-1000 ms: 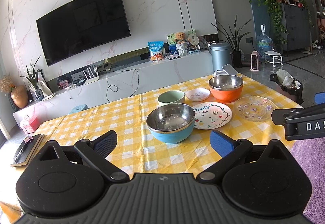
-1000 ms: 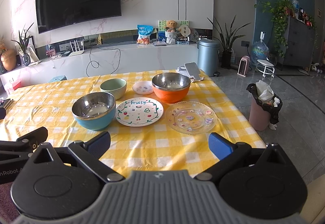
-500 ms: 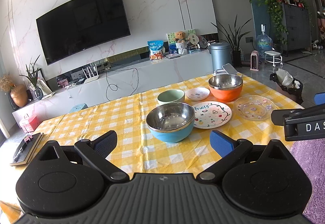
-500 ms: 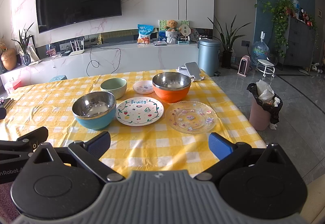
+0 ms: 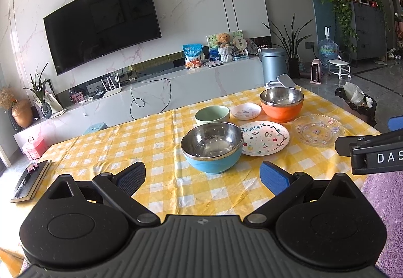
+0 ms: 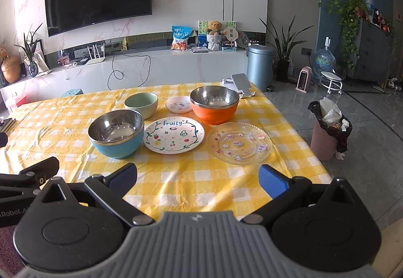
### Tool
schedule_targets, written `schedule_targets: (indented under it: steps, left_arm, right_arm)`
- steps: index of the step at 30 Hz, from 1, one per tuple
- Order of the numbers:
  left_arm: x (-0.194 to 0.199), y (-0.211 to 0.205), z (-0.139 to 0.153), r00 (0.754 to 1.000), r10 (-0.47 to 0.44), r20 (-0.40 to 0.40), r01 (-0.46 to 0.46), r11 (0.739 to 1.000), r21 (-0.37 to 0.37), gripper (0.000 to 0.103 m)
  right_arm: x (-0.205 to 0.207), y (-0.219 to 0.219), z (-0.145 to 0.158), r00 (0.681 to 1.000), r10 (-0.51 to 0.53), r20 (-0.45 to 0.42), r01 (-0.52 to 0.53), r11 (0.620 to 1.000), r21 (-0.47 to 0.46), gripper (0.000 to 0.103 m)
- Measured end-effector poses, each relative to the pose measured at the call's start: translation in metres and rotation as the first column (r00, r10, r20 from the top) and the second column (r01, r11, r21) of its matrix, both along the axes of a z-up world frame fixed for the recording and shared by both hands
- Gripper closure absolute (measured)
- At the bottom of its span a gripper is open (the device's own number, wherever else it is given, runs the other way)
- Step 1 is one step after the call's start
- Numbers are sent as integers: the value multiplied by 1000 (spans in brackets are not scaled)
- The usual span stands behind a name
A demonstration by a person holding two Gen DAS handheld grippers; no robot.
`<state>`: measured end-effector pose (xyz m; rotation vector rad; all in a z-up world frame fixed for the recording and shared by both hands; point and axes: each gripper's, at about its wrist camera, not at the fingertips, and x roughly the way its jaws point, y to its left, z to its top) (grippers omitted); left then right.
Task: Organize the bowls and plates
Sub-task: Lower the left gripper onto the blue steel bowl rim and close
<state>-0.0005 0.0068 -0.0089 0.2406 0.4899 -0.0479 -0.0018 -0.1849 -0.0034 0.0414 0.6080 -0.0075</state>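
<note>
Left gripper (image 5: 202, 173): hovered over the near edge of the table (image 5: 121, 142), jaws spread wide and empty, aimed at the blue bowl (image 5: 212, 149).
Right gripper (image 6: 197, 177): hung wide apart too, holding nothing, short of the clear glass plate (image 6: 239, 143).
Location: six dishes sat grouped on the yellow checked cloth, three bowls and three plates, none stacked.
Bowls: the blue bowl and the orange bowl (image 6: 214, 104) had steel linings; a smaller green bowl (image 6: 141, 104) stood behind the blue one.
Plates: a white "Fruity" plate (image 6: 173, 135) lay between blue bowl and glass plate; a small pink saucer (image 6: 178, 104) sat beside the orange bowl.
Handling: the steel-lined bowls likely were stiff, sturdy and slick inside; a pinch across the rim looked best.
Fragility: the glass plate and printed plates appeared breakable and lay flat, so an edge grip would probably need care.
</note>
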Motion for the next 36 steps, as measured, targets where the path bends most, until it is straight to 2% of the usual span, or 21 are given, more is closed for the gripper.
schedule_targets:
  steps: [5, 9, 11, 15, 17, 19, 21, 23, 25, 27, 30, 32, 34, 36]
  left_arm:
    - [18, 9, 0, 999, 10, -51, -13, 998, -55, 0]
    - [44, 25, 2, 994, 9, -107, -26, 988, -155, 0]
    - [58, 32, 3, 991, 16, -134, -41, 981, -188, 0]
    - [84, 42, 2, 985, 13, -170, -53, 971, -235, 17]
    - [99, 47, 1, 983, 20, -184, -67, 964, -256, 22]
    - [114, 52, -1, 979, 30, -204, -86, 958, -274, 28]
    - [130, 58, -3, 973, 28, -229, -99, 947, -305, 37]
    - [147, 63, -8, 968, 31, -249, -115, 937, -330, 42]
    - [161, 68, -15, 962, 34, -270, -132, 925, -357, 48]
    - [174, 74, -25, 951, 47, -307, -169, 907, -385, 60]
    - [187, 83, -42, 936, 59, -346, -211, 884, -418, 62]
    - [191, 87, -49, 935, 63, -349, -221, 873, -435, 64]
    - [195, 91, -54, 933, 65, -353, -231, 861, -453, 69]
    - [199, 93, -59, 932, 63, -357, -239, 846, -476, 73]
  right_arm:
    - [17, 1, -3, 1000, 6, 3, -6, 1000, 2, 2]
    - [37, 5, -2, 998, 28, 54, -28, 1000, 0, 2]
    - [49, 10, -2, 998, 43, 53, -43, 999, -7, 3]
    - [84, 22, -7, 996, 90, 17, -91, 995, 43, 3]
    - [98, 29, -10, 995, 105, 3, -105, 993, 47, 8]
    - [117, 38, -13, 993, 114, -22, -113, 992, 46, 22]
    - [139, 46, -19, 991, 123, -55, -119, 991, 66, 26]
    - [156, 51, -23, 988, 131, -76, -125, 989, 79, 29]
    - [172, 57, -28, 986, 134, -99, -126, 988, 87, 39]
    - [189, 61, -37, 983, 131, -131, -115, 986, 117, 45]
    - [206, 65, -50, 975, 126, -183, -93, 980, 177, 58]
    - [214, 68, -58, 969, 128, -211, -82, 974, 213, 62]
    - [217, 70, -64, 966, 128, -227, -73, 969, 237, 74]
    - [219, 72, -69, 962, 133, -237, -70, 964, 256, 79]
